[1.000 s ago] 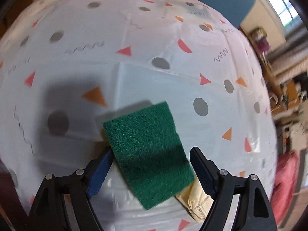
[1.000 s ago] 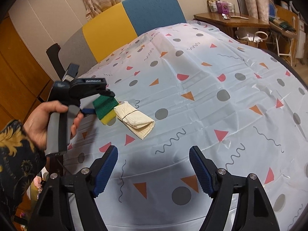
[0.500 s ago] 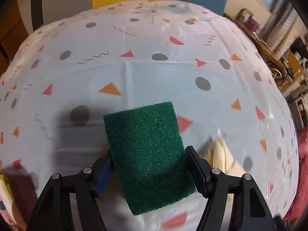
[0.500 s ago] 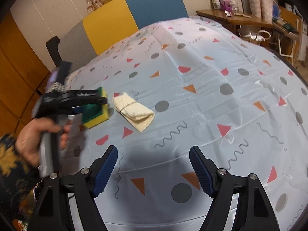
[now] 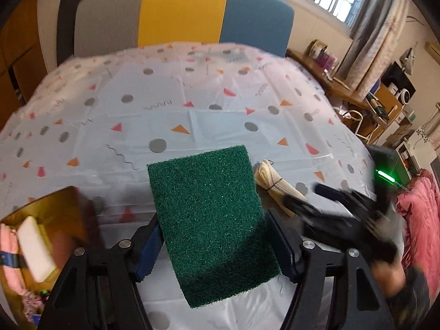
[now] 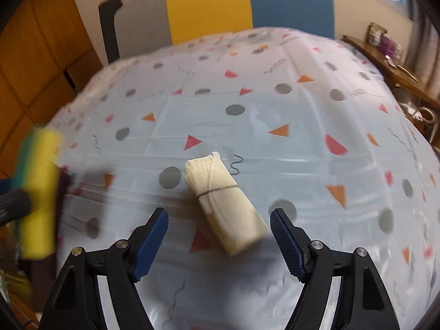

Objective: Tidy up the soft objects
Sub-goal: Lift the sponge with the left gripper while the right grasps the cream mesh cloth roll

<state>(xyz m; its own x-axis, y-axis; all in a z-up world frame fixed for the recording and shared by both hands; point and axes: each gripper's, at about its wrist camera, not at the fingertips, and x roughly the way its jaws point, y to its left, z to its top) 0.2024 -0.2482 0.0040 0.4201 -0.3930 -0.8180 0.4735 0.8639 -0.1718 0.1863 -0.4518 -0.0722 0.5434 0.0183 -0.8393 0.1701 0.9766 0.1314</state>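
My left gripper [image 5: 214,233] is shut on a sponge [image 5: 211,220], its dark green scouring face up and held above the patterned tablecloth [image 5: 192,115]. In the right wrist view the same sponge [image 6: 38,192] shows blurred at the far left, yellow with a green edge. A cream rolled cloth [image 6: 222,198] tied with a dark band lies on the table. My right gripper [image 6: 220,217] is open, and the roll's near end sits between its fingers without touching the pads. The left wrist view shows the cloth [image 5: 275,187] just right of the sponge, with the right gripper [image 5: 343,220] blurred beside it.
A brown box [image 5: 55,206] holding white and pink soft items sits at the lower left of the left wrist view. A chair [image 5: 181,16] with grey, yellow and blue panels stands behind the table. A pink fabric heap [image 5: 420,220] and cluttered desks are on the right.
My left gripper closed on the sponge, lifted it and carried it left, bringing the box into view. My right gripper moved left over the cloth roll, which now lies between its fingers.
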